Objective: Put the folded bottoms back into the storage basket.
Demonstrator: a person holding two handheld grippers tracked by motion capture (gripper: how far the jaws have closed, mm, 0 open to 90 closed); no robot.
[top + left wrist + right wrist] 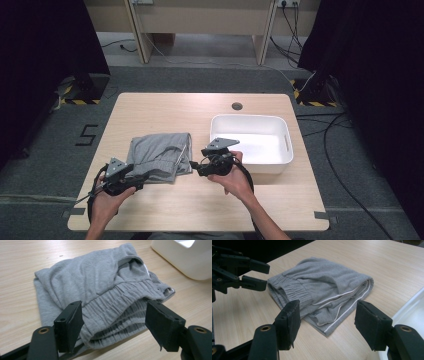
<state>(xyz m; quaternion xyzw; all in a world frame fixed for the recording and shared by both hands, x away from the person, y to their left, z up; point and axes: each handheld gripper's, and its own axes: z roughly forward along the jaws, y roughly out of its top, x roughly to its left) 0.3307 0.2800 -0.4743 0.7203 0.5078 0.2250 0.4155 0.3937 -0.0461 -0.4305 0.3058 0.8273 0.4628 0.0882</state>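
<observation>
white bin (185, 260) cut off by the frame edge.

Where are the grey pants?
In the high view, the folded grey pants lie left of the white tub, between the left gripper and right gripper.

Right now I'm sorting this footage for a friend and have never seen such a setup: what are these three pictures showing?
A person sits at a wooden table with a hand-held gripper in each hand. One picture looks down from above; the other two come from small cameras riding on the grippers. The left gripper and the right gripper each point their two black fingers, spread open, at a folded grey garment. Nothing is held. A white tub stands just beside the garment, on the person's right.
</observation>
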